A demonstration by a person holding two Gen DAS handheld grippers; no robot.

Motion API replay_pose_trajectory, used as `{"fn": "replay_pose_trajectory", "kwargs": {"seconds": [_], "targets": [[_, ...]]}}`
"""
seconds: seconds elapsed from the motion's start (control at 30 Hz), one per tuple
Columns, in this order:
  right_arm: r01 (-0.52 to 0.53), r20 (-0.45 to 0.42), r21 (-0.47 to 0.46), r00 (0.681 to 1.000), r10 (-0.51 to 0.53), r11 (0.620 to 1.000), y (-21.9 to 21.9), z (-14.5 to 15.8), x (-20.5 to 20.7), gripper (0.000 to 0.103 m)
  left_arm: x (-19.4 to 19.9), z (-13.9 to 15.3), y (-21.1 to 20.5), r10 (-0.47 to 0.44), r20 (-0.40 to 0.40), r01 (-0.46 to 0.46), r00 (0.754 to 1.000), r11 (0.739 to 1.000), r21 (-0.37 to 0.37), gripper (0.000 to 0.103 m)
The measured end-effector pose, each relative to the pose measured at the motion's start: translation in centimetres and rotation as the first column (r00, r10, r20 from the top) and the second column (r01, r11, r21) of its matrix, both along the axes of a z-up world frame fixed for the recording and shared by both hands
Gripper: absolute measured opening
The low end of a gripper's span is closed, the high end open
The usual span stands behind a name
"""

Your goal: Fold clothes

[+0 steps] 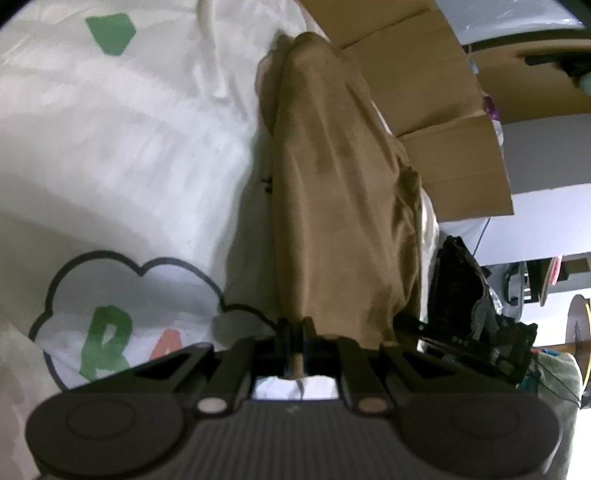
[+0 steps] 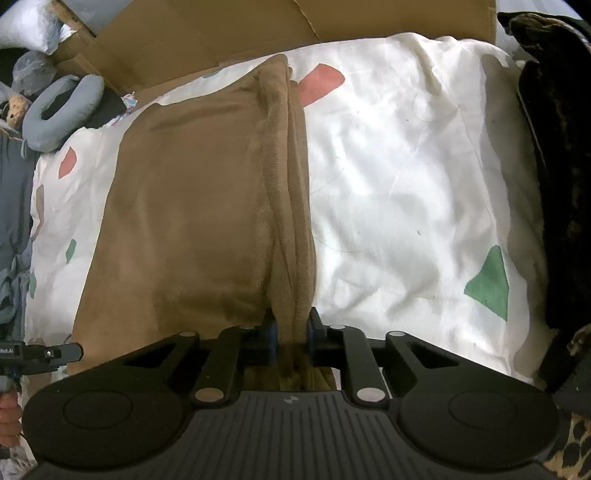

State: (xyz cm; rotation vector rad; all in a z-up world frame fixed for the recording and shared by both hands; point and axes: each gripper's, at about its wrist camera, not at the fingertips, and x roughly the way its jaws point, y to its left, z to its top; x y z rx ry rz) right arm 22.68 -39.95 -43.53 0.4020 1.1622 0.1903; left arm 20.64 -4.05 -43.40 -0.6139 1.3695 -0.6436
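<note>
One bed (image 2: 406, 166), spread with a single white sheet (image 1: 129, 147) printed with green and coral patches and a black-outlined cloud with coloured letters. One brown garment (image 2: 192, 206) lying on that sheet, soft and fleecy, mostly flat, with its right-hand edge gathered into a raised ridge of several layers running away from the right wrist camera. Cardboard (image 2: 221, 33) standing along the far edge of the bed, folded into at least two panels in the left wrist view. One dark, patterned heap of fabric (image 2: 554, 147) at the right side of the bed. One grey neck pillow (image 2: 62, 110) beyond the far left corner, among bluish cloth and clutter too small to make out. Two tools: right hand-held gripper (image 2: 290, 332) pinching the near end of the brown ridge, layers bunched between its fingers; left hand-held gripper (image 1: 295, 332) drawn nearly together, a thin edge of the same brown garment apparently nipped at its tips, though blur leaves the contact unclear. Left tool also visible at the lower left border of the right wrist view, with part of a hand (image 2: 9, 417) below it.
</note>
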Motion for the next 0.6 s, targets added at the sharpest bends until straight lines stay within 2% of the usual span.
{"fn": "replay_pose_trajectory", "kwargs": {"seconds": [0.23, 0.37, 0.6], "targets": [[0.017, 0.006, 0.056, 1.000, -0.017, 0.998, 0.3, 2.3, -0.6, 0.010, 0.1, 2.9, 0.6, 0.001, 0.042, 0.000, 0.999, 1.000, -0.018, 0.005], [0.017, -0.019, 0.104, 1.000, -0.015, 0.994, 0.7, 3.0, -1.2, 0.009, 0.3, 4.2, 2.2, -0.007, 0.051, 0.008, 0.999, 1.000, -0.012, 0.005], [-0.043, -0.048, 0.142, 0.998, 0.050, 0.989, 2.2, 4.3, -3.1, 0.009, -0.4, 5.5, 3.9, -0.027, 0.044, 0.027, 0.999, 1.000, 0.005, 0.005]]}}
